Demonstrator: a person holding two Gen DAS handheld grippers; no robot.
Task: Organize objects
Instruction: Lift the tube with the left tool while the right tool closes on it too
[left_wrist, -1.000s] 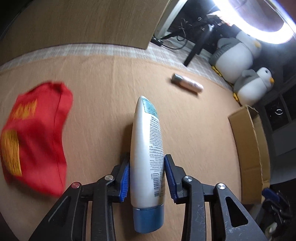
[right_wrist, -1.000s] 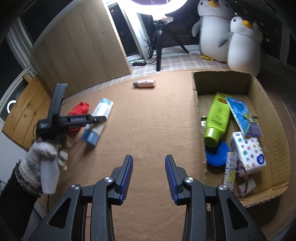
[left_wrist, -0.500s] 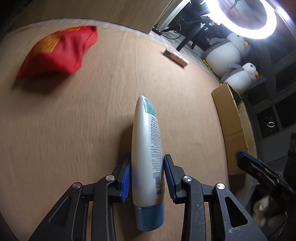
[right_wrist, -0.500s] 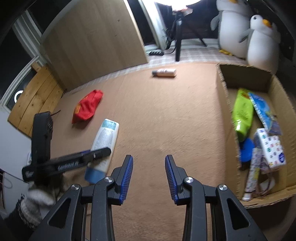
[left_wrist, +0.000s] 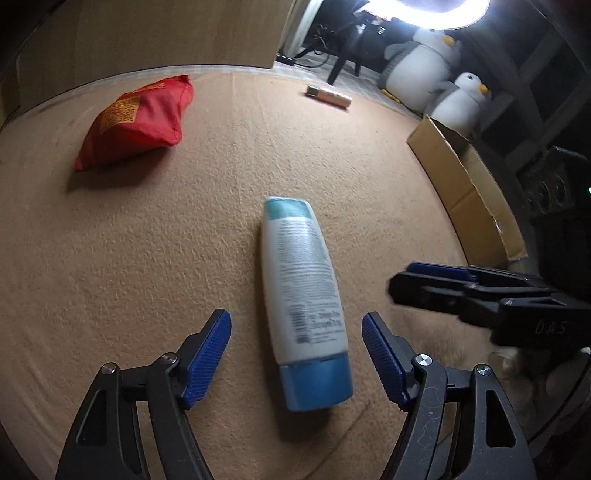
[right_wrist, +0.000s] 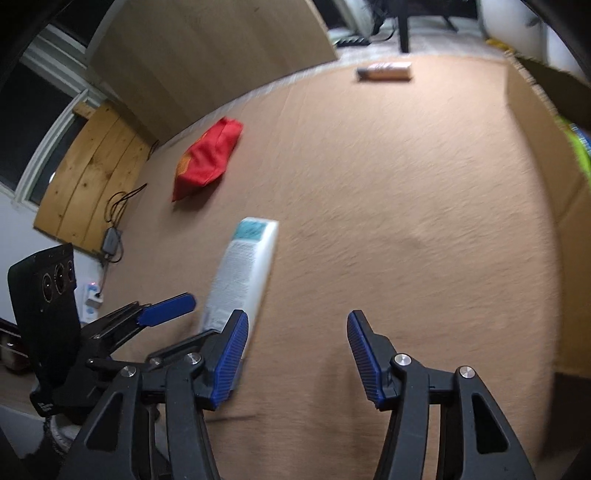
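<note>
Tan felt covers the desk (left_wrist: 110, 266). From the left wrist, the left gripper (left_wrist: 296, 354) is opening its jaws; the bottle (left_wrist: 303, 291) lies flat between them, touching neither pad, released. Its long axis runs along the gripper's pointing line, blue cap nearest the camera, teal end toward the far edge. The right gripper (left_wrist: 424, 284) comes in from the right, near the bottle's middle. A red pouch (left_wrist: 136, 122) sits toward the far left corner, a small tube (left_wrist: 328, 96) near the far edge, and the box (left_wrist: 465, 192) along the right edge. Two plush penguins (left_wrist: 436, 70) stand behind, under a ring light.

From the right wrist, the right gripper (right_wrist: 297, 358) is also opening, nothing between its jaws. The bottle (right_wrist: 243, 273) lies ahead and left, its lower end behind the left pad. The left gripper (right_wrist: 166, 312) flanks the bottle. The box (right_wrist: 532, 155) lines the right edge. Judging by this, the right hand is set to take the bottle.
</note>
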